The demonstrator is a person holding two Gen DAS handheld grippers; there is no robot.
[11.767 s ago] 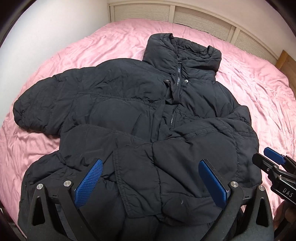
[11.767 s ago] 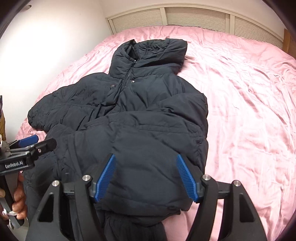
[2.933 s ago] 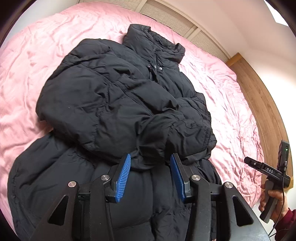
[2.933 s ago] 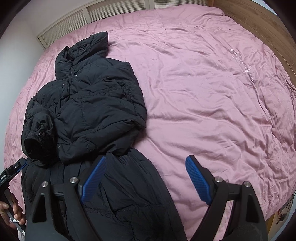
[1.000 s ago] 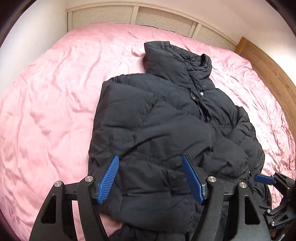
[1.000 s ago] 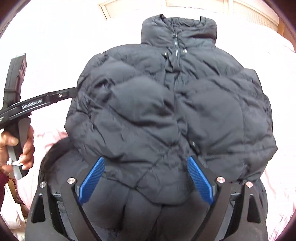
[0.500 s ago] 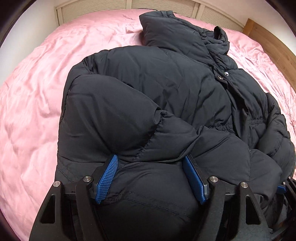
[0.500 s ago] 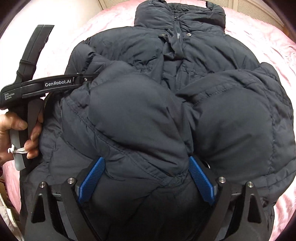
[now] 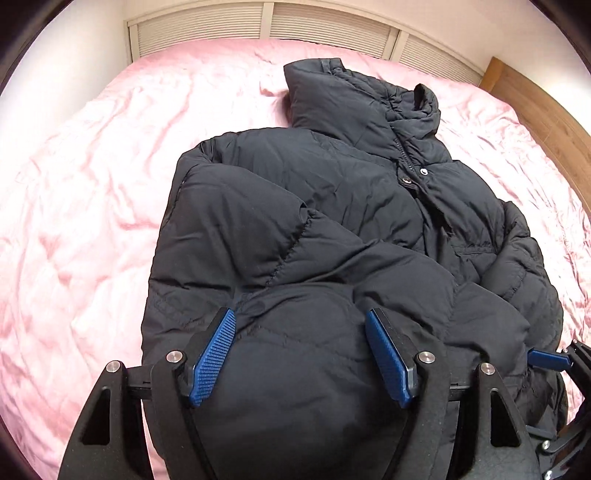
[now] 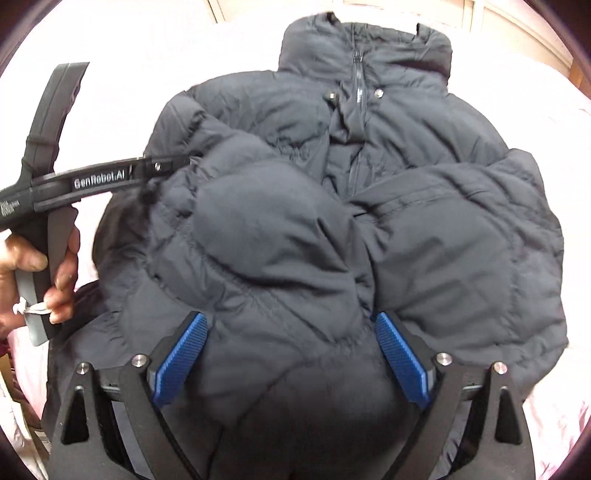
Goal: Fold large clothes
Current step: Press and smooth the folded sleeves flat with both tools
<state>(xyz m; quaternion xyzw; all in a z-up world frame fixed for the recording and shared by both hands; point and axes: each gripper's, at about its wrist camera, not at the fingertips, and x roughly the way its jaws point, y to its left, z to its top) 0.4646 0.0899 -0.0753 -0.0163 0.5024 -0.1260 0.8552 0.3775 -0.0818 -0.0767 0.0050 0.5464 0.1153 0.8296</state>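
A black puffer jacket (image 9: 332, 221) lies front up on the pink bed, collar at the far end, both sleeves folded in across its chest. It also fills the right wrist view (image 10: 369, 203). My left gripper (image 9: 301, 354) is open, its blue pads on either side of a puffy bulge of the jacket's lower part. My right gripper (image 10: 291, 358) is open too, its pads straddling the jacket's lower middle. The left gripper also shows from the side in the right wrist view (image 10: 162, 166), its tip against the jacket's left edge.
The pink bedsheet (image 9: 92, 184) spreads wide to the left and beyond the collar. A slatted white headboard (image 9: 258, 22) runs along the far side. A wooden bed frame (image 9: 535, 99) edges the right side.
Both grippers have come down low over the jacket's lower part, which now bulges between their open pads. The left gripper has since pulled back a little. The sleeves were folded in earlier.
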